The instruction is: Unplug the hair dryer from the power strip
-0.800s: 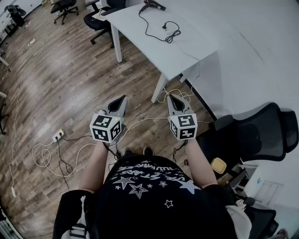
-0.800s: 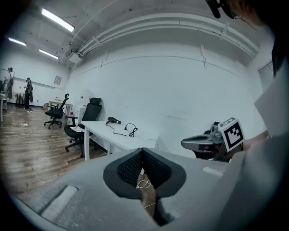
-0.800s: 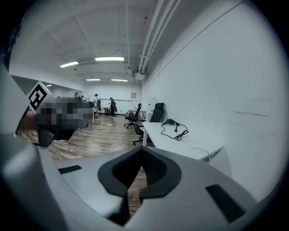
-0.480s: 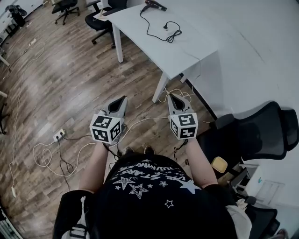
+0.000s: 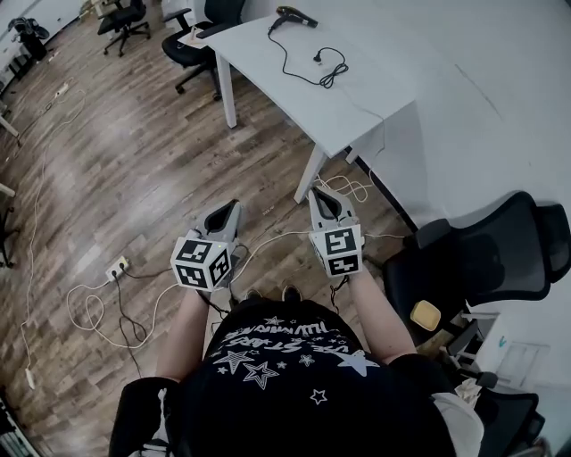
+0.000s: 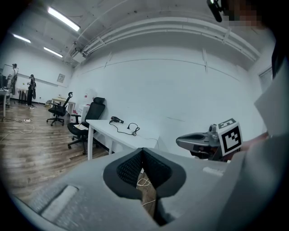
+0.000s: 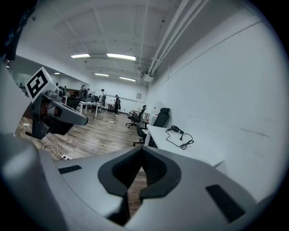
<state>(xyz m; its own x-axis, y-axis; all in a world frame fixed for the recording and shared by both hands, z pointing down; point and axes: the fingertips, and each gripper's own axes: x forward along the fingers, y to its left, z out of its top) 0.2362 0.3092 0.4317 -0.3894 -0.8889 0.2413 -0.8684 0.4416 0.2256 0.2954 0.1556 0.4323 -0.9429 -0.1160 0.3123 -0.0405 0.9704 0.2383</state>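
The black hair dryer point(image 5: 294, 15) lies at the far end of the white table point(image 5: 375, 98). Its black cord point(image 5: 303, 70) trails over the tabletop, and the plug point(image 5: 318, 59) rests loose on the surface. In the gripper views the hair dryer point(image 6: 116, 119) point(image 7: 175, 130) shows far ahead. My left gripper point(image 5: 234, 207) and right gripper point(image 5: 319, 193) hover side by side over the wooden floor, short of the table's near corner. Each points slightly down with its jaws shut on nothing. A white power strip point(image 5: 116, 266) lies on the floor to the left.
White cables point(image 5: 89, 308) loop over the floor around the power strip and under the table. A black office chair point(image 5: 486, 259) stands close on the right, and more chairs point(image 5: 192, 40) stand beyond the table. The wall runs along the right side.
Both grippers sit a little lower in the head view, and the right one has shifted slightly toward the left one. Both jaws stay shut.
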